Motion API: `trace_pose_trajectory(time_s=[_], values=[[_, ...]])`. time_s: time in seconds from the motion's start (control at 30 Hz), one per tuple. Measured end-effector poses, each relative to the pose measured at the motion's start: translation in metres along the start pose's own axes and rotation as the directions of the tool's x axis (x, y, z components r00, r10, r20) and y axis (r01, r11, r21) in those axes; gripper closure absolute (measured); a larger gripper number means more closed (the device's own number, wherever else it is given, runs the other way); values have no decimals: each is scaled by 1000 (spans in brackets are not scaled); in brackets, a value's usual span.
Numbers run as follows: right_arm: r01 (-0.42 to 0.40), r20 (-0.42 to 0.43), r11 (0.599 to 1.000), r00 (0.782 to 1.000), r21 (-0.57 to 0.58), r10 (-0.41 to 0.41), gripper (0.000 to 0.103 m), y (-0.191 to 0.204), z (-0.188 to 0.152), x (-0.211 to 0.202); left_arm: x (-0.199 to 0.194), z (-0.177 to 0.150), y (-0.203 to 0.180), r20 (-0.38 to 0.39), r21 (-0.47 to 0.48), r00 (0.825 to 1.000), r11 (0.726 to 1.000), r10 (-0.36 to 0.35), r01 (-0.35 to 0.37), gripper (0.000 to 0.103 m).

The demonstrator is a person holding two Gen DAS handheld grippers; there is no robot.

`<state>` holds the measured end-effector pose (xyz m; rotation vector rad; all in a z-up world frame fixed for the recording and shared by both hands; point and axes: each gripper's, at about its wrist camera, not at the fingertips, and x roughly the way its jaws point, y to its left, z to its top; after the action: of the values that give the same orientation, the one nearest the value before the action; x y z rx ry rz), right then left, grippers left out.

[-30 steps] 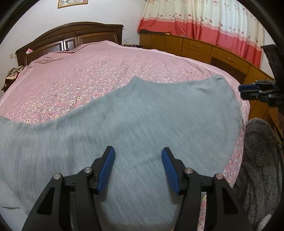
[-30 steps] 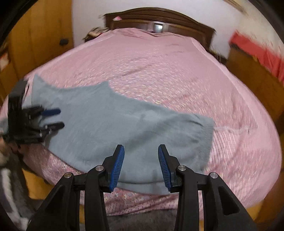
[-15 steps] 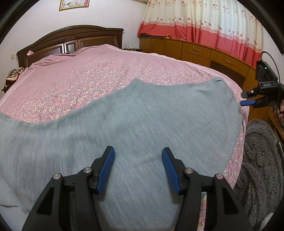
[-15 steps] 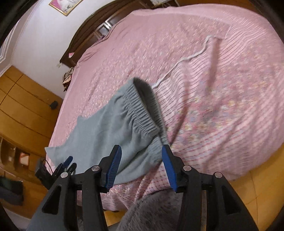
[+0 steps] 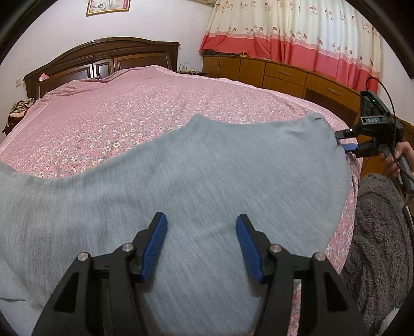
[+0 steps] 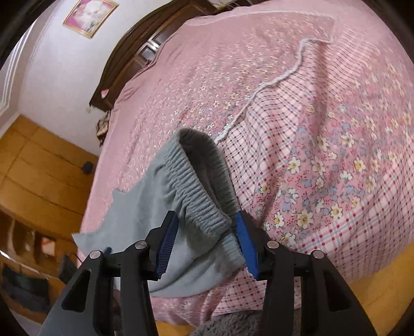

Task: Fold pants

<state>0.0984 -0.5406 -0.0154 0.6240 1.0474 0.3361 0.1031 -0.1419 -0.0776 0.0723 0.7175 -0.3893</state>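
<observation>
- Pants (image 5: 207, 168), grey and knitted, lie spread flat across the near part of the bed (image 5: 129, 108), over its pink flowered cover; one leg runs off toward the left edge of the left wrist view.
- Headboard (image 5: 103, 56) of dark wood stands at the far end of the bed, with a framed picture (image 5: 108, 6) on the wall above it.
- Left gripper (image 5: 201, 243) hangs over the middle of the pants with its blue pads (image 5: 155, 245) spread wide and nothing between them; whether the tips touch the cloth cannot be told.
- Cabinets (image 5: 284, 75) of light wood line the far wall under a cream and red curtain (image 5: 297, 33).
- Right gripper (image 5: 346, 140) shows at the right rim of the left wrist view, at the waist end of the pants near the bed's corner, held in the person's hand (image 5: 398, 160).
- From the right wrist view, the right gripper (image 6: 204, 240) has its jaws apart around the ribbed elastic waistband (image 6: 199, 191); the band's corner lies between the pads and touches the right one, and the pads are not pressed together on it.
- Cover beside the waistband turns to a pink check pattern, and a pale corded seam (image 6: 271, 82) runs across it.
- Grey fuzzy fabric (image 5: 375, 245) sits below the bed's right edge.
</observation>
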Motion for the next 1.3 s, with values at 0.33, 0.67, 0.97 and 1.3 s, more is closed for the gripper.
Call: trace_pose_trajectory(time_s=[0.33,0.67,0.97,1.3], values=[[91,6,990,996,-112,-91,81,43,1,7,0,0,1,0,-2,1000,1000,-3,3,44],[143,-40,989,989,-24,-144,83,58,-13,-7,-2,2,2,-8,7,1000,1000,-13,14,44],[230,-63,971,970,-64,-234,83,28,-28,9,-6,3,3,-11,15,1000,1000,0,0,44],[238,-40,963,969,-123,-245,83,35,-37,6,-38,-9,-9,-36,153,998,987,54,-48,44]])
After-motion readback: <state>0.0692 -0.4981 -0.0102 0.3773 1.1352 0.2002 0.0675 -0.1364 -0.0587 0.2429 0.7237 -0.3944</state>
